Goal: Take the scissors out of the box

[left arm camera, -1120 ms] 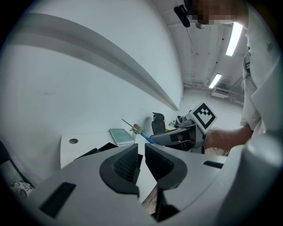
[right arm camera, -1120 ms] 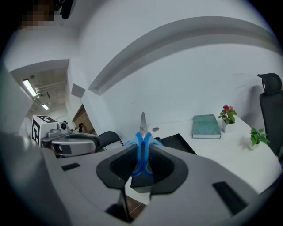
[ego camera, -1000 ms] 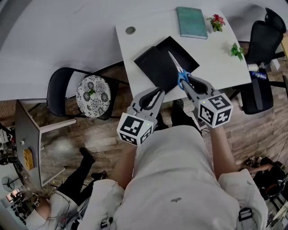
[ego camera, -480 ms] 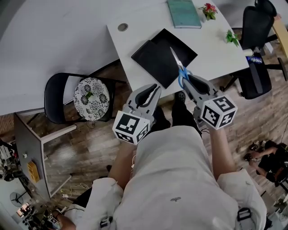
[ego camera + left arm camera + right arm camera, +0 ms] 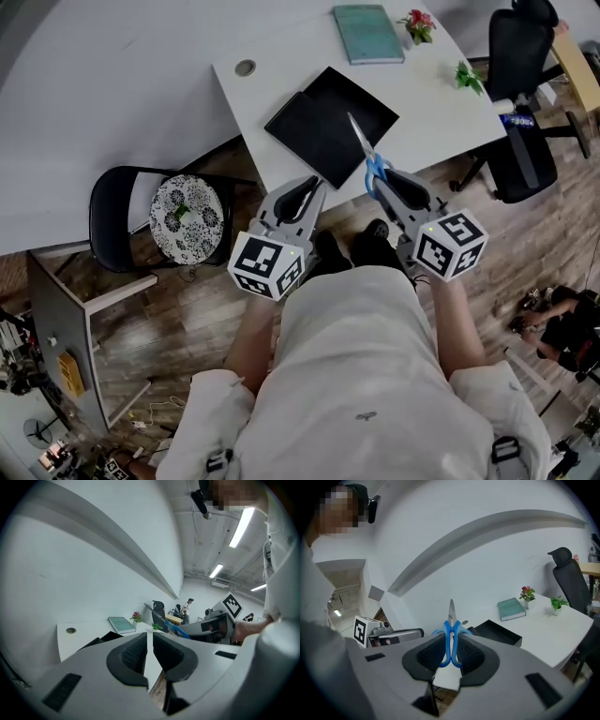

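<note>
Blue-handled scissors (image 5: 360, 141) point away from me above the white table's (image 5: 450, 117) near edge. My right gripper (image 5: 380, 178) is shut on their handles, and the right gripper view shows the pads pressing both blue loops (image 5: 451, 641). The scissors are lifted clear of the open black box (image 5: 352, 98) and the lid (image 5: 298, 131) lying beside it. My left gripper (image 5: 316, 186) hovers at the table edge left of the scissors. Its jaws are together with nothing between them (image 5: 150, 644).
A teal book (image 5: 367, 21) and two small plants (image 5: 417, 23) (image 5: 466, 75) sit at the table's far side. A cable hole (image 5: 245, 67) is at its left corner. A black office chair (image 5: 516, 84) stands on the right. A chair with a patterned cushion (image 5: 183, 211) stands on the left.
My right gripper has carried the scissors slightly toward me and to the right of the box. The left gripper has stayed almost where it was.
</note>
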Demonstrator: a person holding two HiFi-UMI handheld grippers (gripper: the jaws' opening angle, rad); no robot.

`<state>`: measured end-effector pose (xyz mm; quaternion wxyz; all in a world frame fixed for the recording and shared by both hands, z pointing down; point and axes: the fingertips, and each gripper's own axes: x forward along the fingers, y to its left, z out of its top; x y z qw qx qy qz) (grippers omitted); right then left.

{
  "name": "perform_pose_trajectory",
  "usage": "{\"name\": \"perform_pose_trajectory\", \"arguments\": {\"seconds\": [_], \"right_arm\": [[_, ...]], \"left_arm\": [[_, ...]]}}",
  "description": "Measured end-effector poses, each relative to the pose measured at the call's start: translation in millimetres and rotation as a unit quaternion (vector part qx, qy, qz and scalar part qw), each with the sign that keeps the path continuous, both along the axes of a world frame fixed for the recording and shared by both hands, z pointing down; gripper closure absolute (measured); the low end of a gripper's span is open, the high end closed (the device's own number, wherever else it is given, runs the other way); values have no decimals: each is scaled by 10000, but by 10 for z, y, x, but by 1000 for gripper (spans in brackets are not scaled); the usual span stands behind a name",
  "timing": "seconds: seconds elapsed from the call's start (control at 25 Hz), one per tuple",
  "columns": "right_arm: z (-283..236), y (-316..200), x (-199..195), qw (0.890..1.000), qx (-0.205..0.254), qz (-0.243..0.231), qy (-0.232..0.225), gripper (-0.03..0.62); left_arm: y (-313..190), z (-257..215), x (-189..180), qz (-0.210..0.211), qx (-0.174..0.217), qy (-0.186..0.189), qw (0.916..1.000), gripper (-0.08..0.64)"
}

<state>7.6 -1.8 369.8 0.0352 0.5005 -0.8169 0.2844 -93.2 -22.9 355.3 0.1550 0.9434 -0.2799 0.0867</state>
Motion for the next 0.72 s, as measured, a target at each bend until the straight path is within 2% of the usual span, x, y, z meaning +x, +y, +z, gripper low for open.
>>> {"name": "perform_pose_trajectory", "arguments": {"seconds": [0.24,0.72], "right_arm": [[-34,14,18,10000,44,72,-32,503],[9,36,-10,10000,-71,-14,-39,502]], "left_arm": [[30,-18,102,164,34,5,9999,509],[44,16,76,152,-22,17,9999,508]]}}
